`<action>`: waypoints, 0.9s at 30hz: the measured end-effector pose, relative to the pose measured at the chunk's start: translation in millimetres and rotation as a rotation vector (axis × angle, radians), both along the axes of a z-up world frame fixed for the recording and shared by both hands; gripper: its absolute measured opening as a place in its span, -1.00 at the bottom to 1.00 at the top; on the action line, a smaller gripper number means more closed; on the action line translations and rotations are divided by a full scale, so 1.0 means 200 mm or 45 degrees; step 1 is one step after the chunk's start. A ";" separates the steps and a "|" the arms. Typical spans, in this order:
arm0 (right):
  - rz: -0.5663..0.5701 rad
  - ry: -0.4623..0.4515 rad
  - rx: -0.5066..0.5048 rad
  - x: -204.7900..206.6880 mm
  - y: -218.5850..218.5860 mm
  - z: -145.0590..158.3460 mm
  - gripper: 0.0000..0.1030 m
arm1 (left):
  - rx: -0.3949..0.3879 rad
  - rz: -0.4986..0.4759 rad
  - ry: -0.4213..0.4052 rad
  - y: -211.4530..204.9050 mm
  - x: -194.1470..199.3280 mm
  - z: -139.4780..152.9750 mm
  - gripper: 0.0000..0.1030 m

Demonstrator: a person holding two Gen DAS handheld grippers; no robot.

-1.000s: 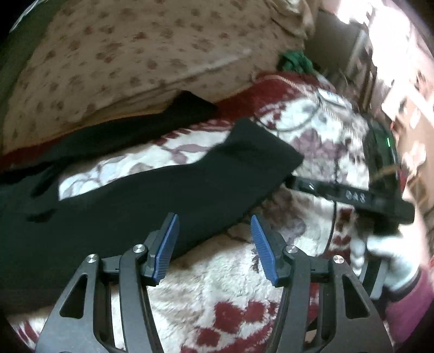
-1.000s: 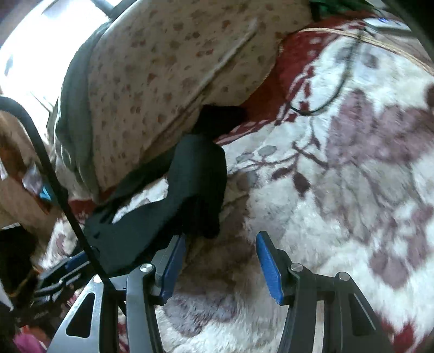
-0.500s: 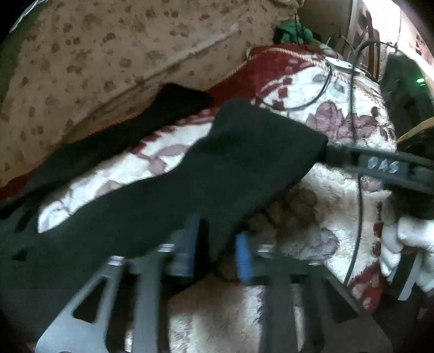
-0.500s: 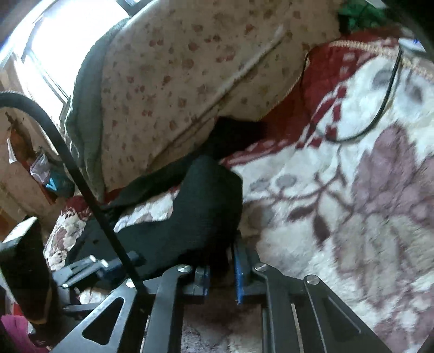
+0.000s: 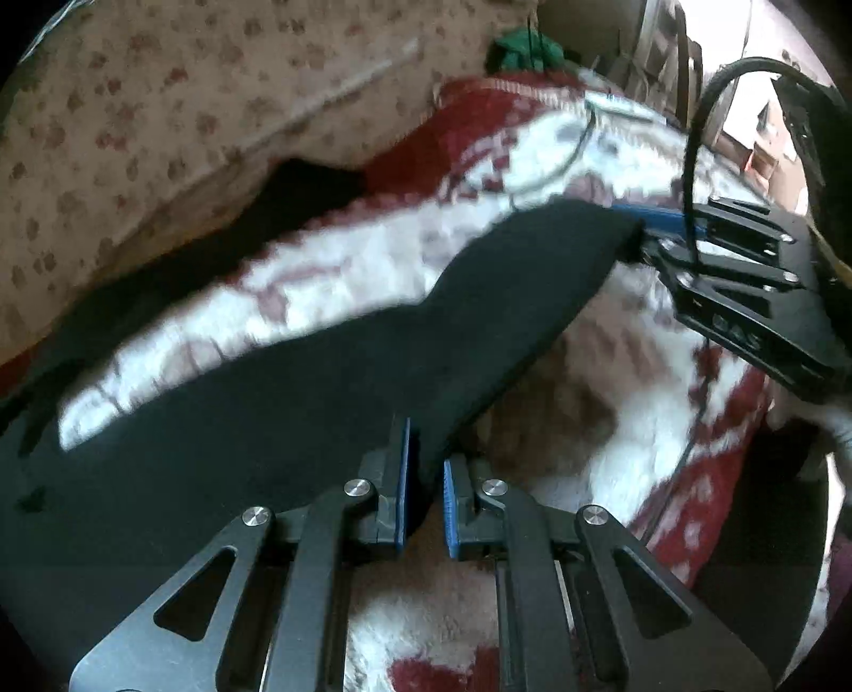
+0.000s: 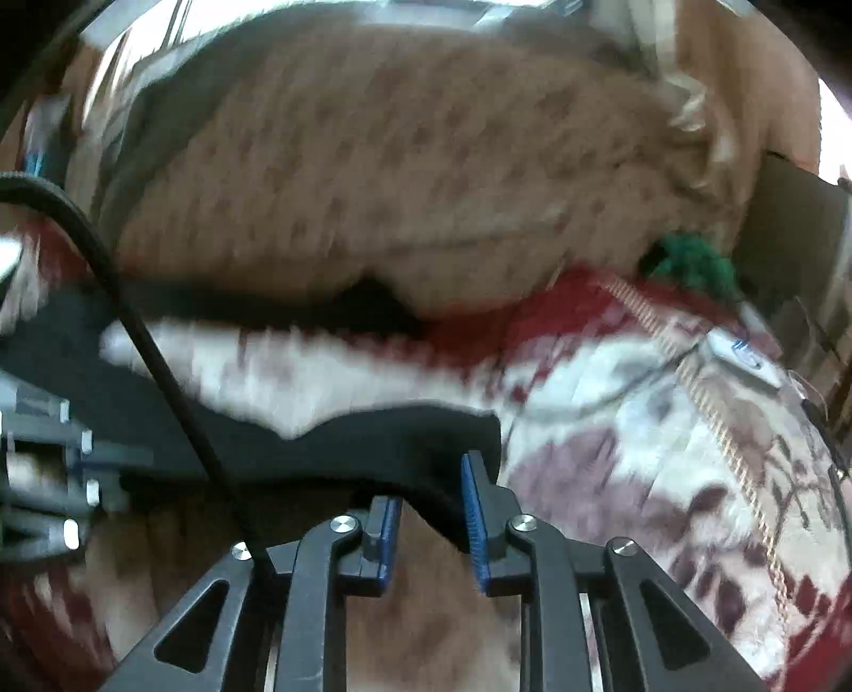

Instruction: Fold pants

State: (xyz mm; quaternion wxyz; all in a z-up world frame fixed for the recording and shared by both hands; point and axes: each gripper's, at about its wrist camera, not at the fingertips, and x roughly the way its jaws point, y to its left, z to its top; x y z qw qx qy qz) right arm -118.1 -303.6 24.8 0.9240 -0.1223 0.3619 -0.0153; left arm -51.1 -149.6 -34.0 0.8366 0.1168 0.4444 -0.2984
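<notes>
Black pants lie across a red and white floral blanket; one leg stretches from left to right. My left gripper is shut on the near edge of that leg. At the right, my right gripper grips the leg's cuff end, which is raised off the blanket. In the right wrist view the black cuff bunches between the blue pads of the right gripper. Those jaws are opening slightly with the fabric still between them. The left gripper shows blurred at the left edge.
A beige spotted quilt rises behind the pants. A green cloth sits at the blanket's far end. A thin cable and a small white device lie on the blanket. A black cord crosses the right wrist view.
Both grippers went from open above the blanket to closed on the black leg. The right gripper rolled and rose, lifting the cuff; the left came down onto the near edge.
</notes>
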 end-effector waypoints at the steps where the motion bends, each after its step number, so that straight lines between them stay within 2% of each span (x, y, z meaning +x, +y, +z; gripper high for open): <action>1: 0.005 0.083 0.065 -0.01 -0.03 -0.01 -0.63 | 0.005 -0.004 0.003 0.00 0.00 -0.01 -0.82; 3: -0.010 0.122 0.243 -0.04 -0.13 0.00 -0.61 | 0.005 -0.015 -0.018 0.00 -0.02 0.00 -0.82; 5: -0.115 0.156 0.457 -0.07 -0.28 0.02 -0.32 | -0.002 -0.017 0.013 0.00 -0.02 0.01 -0.79; 6: -0.201 0.162 0.539 -0.09 -0.36 0.02 -0.30 | -0.002 -0.015 0.028 0.00 -0.01 0.01 -0.72; 8: -0.282 0.144 0.619 -0.12 -0.45 0.04 -0.29 | -0.033 -0.030 0.062 0.00 -0.02 0.02 -0.46; 9: -0.295 0.142 0.629 -0.14 -0.46 0.04 -0.29 | -0.058 -0.046 0.083 -0.01 -0.02 0.02 -0.29; 10: -0.320 0.134 0.631 -0.17 -0.48 0.06 -0.29 | -0.080 -0.065 0.097 -0.01 -0.03 0.03 -0.22; 13: -0.331 0.095 0.669 -0.21 -0.51 0.11 -0.24 | -0.089 -0.137 0.094 -0.05 -0.09 0.04 -0.22; 14: -0.322 0.077 0.704 -0.22 -0.52 0.12 -0.09 | -0.083 -0.144 0.092 -0.06 -0.10 0.05 -0.22; 16: -0.311 0.064 0.772 -0.20 -0.54 0.11 0.03 | -0.095 -0.159 0.105 -0.07 -0.12 0.05 -0.22; 19: -0.267 0.144 0.844 -0.10 -0.51 0.04 0.03 | -0.118 -0.146 0.120 -0.06 -0.12 0.06 -0.22; 23: -0.261 0.278 0.816 0.10 -0.46 -0.15 0.03 | -0.127 -0.114 0.145 -0.04 -0.12 0.04 -0.22; 24: -0.266 0.297 0.808 0.14 -0.45 -0.19 0.01 | -0.125 -0.112 0.140 -0.04 -0.12 0.04 -0.22; 26: -0.235 0.313 0.779 0.20 -0.43 -0.24 -0.31 | -0.126 -0.107 0.131 -0.04 -0.13 0.04 -0.22; 27: -0.208 0.312 0.761 0.22 -0.41 -0.26 -0.38 | -0.128 -0.099 0.131 -0.04 -0.13 0.04 -0.22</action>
